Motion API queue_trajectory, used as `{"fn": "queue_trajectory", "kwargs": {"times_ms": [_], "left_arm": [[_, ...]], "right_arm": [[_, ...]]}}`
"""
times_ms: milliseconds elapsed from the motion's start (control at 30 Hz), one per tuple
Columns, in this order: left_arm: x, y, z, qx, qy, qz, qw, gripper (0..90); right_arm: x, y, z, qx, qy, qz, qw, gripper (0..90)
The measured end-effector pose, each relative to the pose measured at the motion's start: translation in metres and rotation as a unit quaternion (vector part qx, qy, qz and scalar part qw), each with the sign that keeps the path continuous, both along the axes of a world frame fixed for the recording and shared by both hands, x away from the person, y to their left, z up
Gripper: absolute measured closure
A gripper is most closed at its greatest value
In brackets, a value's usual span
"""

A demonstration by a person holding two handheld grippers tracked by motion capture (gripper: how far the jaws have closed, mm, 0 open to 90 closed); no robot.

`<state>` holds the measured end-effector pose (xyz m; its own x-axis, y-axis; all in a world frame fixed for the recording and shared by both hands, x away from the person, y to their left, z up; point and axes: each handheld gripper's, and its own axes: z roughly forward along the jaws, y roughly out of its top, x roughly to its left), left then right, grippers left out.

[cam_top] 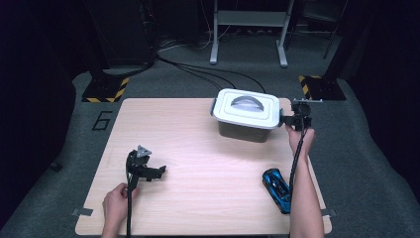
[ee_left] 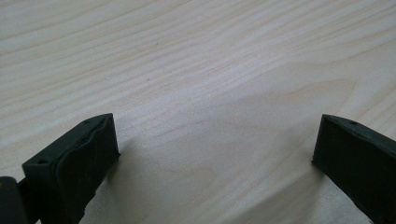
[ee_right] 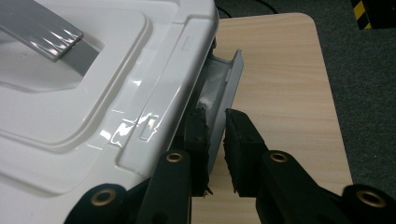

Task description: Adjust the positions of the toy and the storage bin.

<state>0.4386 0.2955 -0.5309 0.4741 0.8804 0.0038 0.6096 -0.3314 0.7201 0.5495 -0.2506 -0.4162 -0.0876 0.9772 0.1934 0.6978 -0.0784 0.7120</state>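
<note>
My right gripper (ee_right: pixel 215 135) is clamped on the grey latch (ee_right: pixel 223 88) at the box's (cam_top: pixel 246 116) right end; my left gripper (cam_top: pixel 148 171) rests wide open on bare table (cam_top: pixel 198 163). A blue toy car (cam_top: pixel 276 189) lies near my right forearm, well short of the box. The box sits at the far right edge, long axis across the table, lid handle (cam_top: pixel 249 102) up.

Light wood-grain table (cam_top: pixel 198 148), rounded corners, on grey carpet. On it: white lidded storage box (cam_top: pixel 246 114) with grey handle, far right, its side latch (ee_right: pixel 223 88) between the right gripper's (ee_right: pixel 215 135) jaws. Blue toy car (cam_top: pixel 276 188) near edge, beside the right forearm. Bare wood under the left gripper (ee_left: pixel 215 144).
</note>
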Motion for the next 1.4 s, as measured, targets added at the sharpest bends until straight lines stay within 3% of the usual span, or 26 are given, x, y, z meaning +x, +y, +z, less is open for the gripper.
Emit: {"fn": "queue_trajectory", "kwargs": {"times_ms": [167,367,500,833,967,1133,1400], "left_arm": [[0.0,0.0,0.0,0.0,-0.001,0.001,1.0,0.0],[0.0,0.0,0.0,0.001,0.001,0.0,1.0,0.0],[0.0,0.0,0.0,0.0,-0.001,0.0,1.0,0.0],[0.0,0.0,0.0,0.0,0.0,0.0,1.0,0.0],[0.0,0.0,0.0,0.0,0.0,0.0,1.0,0.0],[0.0,0.0,0.0,0.0,0.0,0.0,1.0,0.0],[0.0,0.0,0.0,0.0,0.0,0.0,1.0,0.0]], "right_arm": [[-0.013,0.003,0.0,0.001,-0.001,0.019,0.9998,78.3],[-0.029,0.011,0.001,-0.001,0.0,0.024,0.9997,76.7],[-0.04,0.016,0.001,-0.011,0.0,0.038,0.9992,75.0],[-0.023,0.002,0.006,0.01,-0.027,0.026,0.9992,74.8],[-0.008,0.002,0.003,-0.005,-0.018,0.01,0.9998,77.3],[0.001,0.001,-0.001,-0.006,-0.014,0.013,0.9998,77.6],[-0.003,0.0,0.0,0.007,-0.001,0.014,0.9999,77.9]]}}
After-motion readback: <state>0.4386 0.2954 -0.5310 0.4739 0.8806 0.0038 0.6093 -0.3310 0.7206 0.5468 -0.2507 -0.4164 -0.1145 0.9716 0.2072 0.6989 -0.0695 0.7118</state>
